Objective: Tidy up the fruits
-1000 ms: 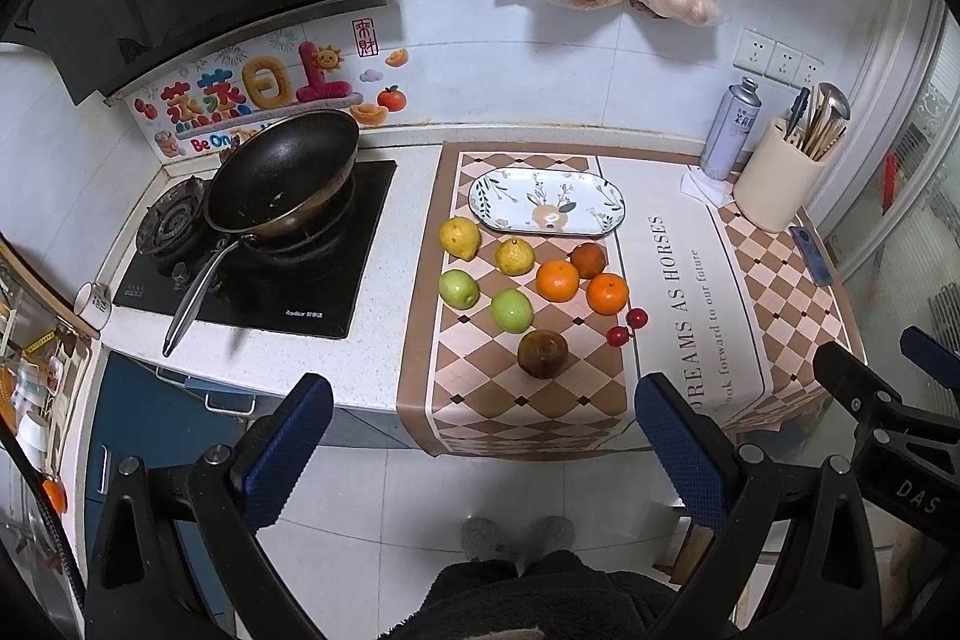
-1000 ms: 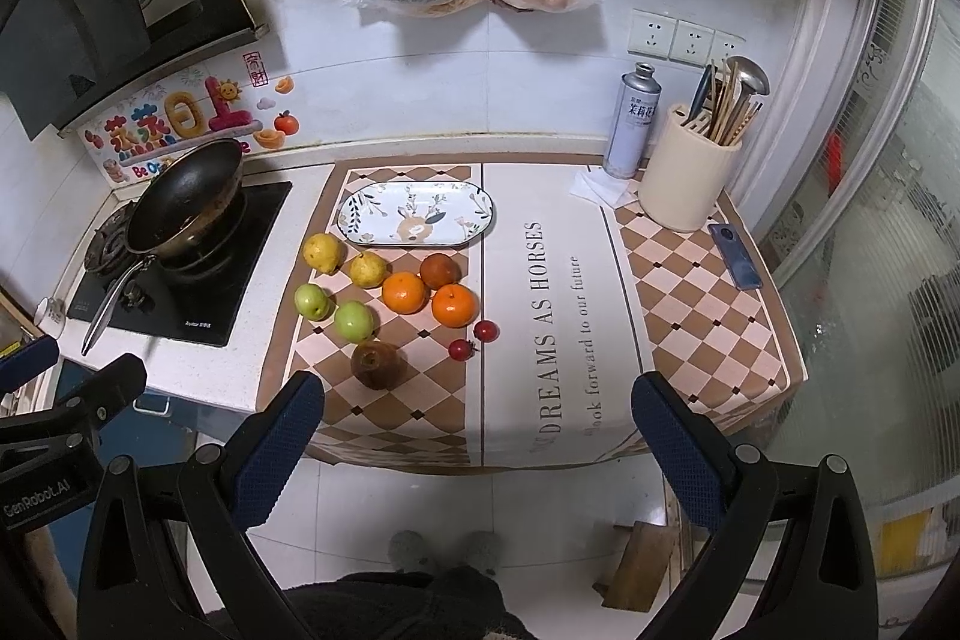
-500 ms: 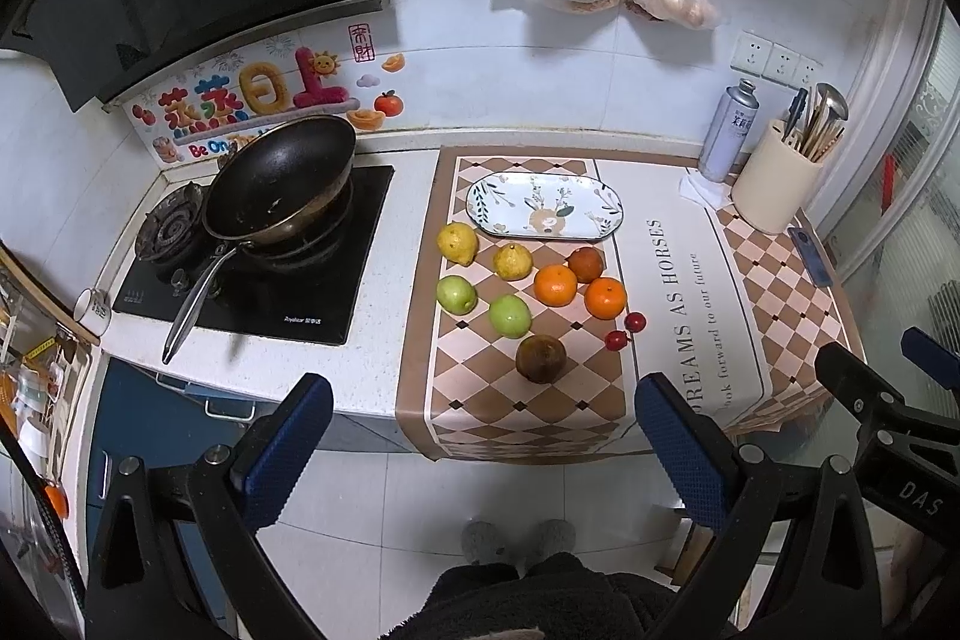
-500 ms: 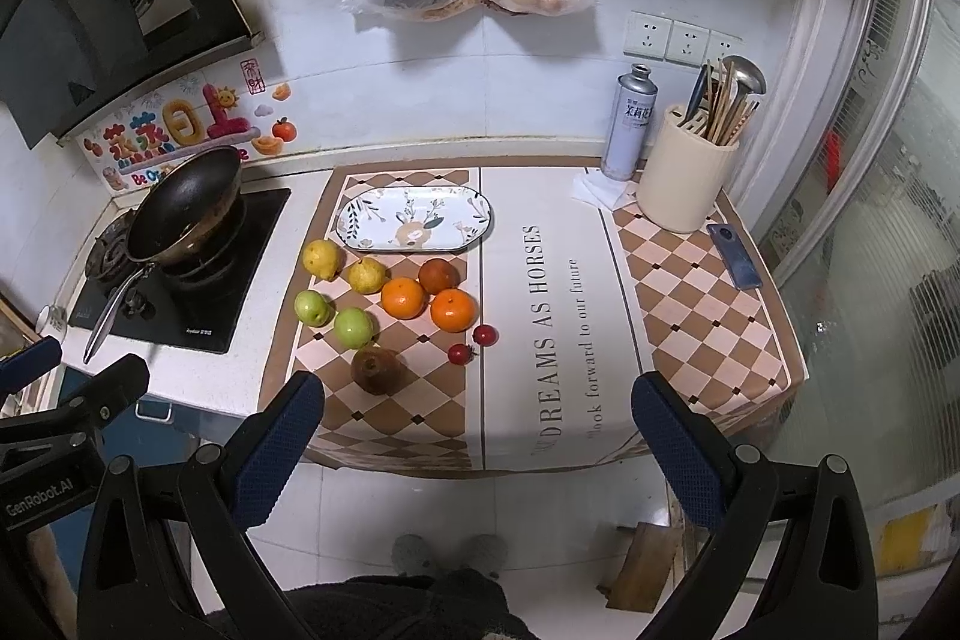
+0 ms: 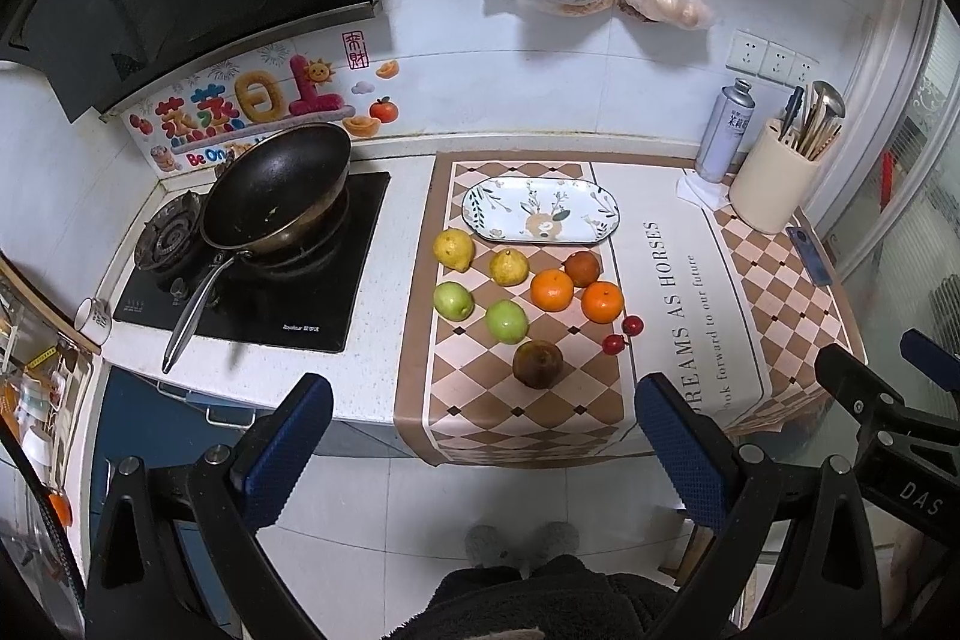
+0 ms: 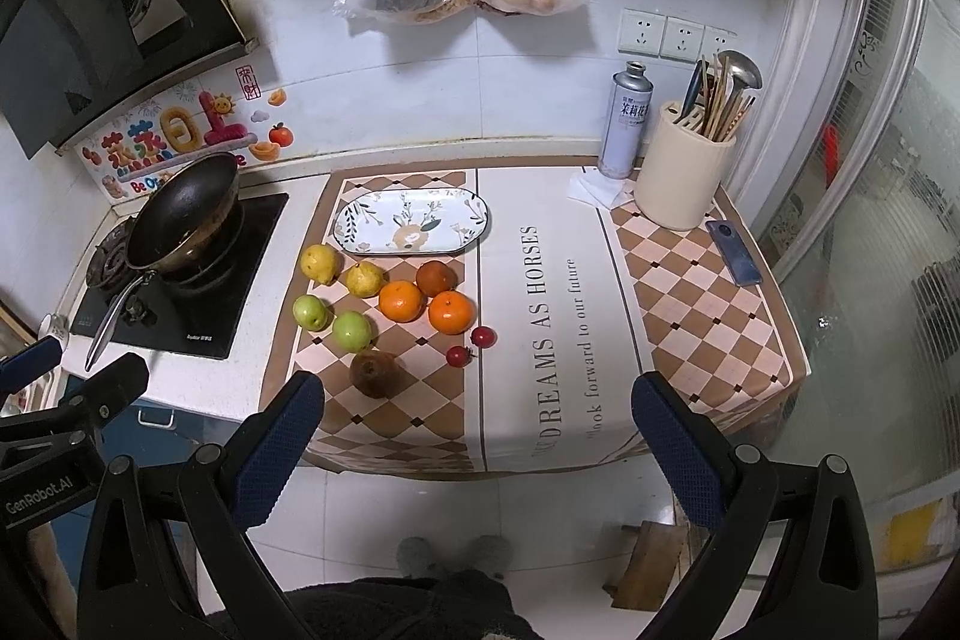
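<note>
Held well back from the counter edge, above the floor: left gripper (image 5: 480,436) with blue-padded jaws spread wide, nothing between them. Same for the right gripper (image 6: 477,430), jaws wide apart and empty.

Gathered on the checked brown-and-cream table mat (image 5: 480,400), all loose on the cloth: two yellow pear-shaped fruits (image 5: 453,249) (image 5: 509,267) nearest the plate, two green apples (image 5: 453,300) (image 5: 507,321) in front of them, two bright oranges (image 5: 552,290) (image 5: 602,302) side by side and touching, one darker reddish-brown round fruit (image 5: 582,268) behind the oranges, one dark brown pear (image 5: 538,364) closest to the counter edge, and two small red cherry tomatoes (image 5: 613,343) (image 5: 632,324) just right of the oranges.

Behind the fruit, apart from it: oval white ceramic plate with leaf and deer print (image 5: 540,219), lying flat, long axis running left to right along the wall, empty.

Left of the mat: black wok with a long steel handle (image 5: 276,196) tilted on the gas hob (image 5: 252,274), handle pointing toward the counter edge. At the far right corner: silver spray can (image 5: 725,137) upright beside a cream utensil crock (image 5: 774,187).
</note>
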A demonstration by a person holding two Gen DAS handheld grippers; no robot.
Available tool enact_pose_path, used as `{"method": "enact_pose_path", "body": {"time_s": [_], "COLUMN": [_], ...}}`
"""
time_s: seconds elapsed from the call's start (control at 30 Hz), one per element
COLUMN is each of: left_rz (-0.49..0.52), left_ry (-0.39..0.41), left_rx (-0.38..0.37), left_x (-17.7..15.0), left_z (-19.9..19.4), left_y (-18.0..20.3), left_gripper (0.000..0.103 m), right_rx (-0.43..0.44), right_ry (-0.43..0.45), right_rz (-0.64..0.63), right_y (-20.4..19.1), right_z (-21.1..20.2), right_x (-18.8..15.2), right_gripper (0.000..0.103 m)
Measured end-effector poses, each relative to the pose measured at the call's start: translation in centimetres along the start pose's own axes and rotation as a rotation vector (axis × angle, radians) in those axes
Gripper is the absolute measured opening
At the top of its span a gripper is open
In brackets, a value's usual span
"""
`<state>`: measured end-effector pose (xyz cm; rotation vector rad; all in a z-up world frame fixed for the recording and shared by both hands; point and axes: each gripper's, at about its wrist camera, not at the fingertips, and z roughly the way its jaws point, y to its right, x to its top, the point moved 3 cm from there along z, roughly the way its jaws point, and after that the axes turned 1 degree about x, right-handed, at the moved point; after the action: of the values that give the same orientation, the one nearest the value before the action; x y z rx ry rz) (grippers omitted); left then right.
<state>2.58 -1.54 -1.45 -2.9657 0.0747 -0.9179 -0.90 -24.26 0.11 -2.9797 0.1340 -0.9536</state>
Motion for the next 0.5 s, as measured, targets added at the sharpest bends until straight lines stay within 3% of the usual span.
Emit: {"method": "enact_pose_path", "body": {"time_s": [0.5], "left_rz": [-0.008], "left_ry": [0.000], "left_rx": [-0.002], "left_x": [-0.15], "left_z": [0.28], "left_y": [0.02], "left_gripper": [0.103], "right_rx": [0.010], "right_ry": [-0.003], "right_rz": [-0.002], "right_y": [0.07], "right_z": [0.41], "right_x": [-0.05], "right_gripper": [0.103]}}
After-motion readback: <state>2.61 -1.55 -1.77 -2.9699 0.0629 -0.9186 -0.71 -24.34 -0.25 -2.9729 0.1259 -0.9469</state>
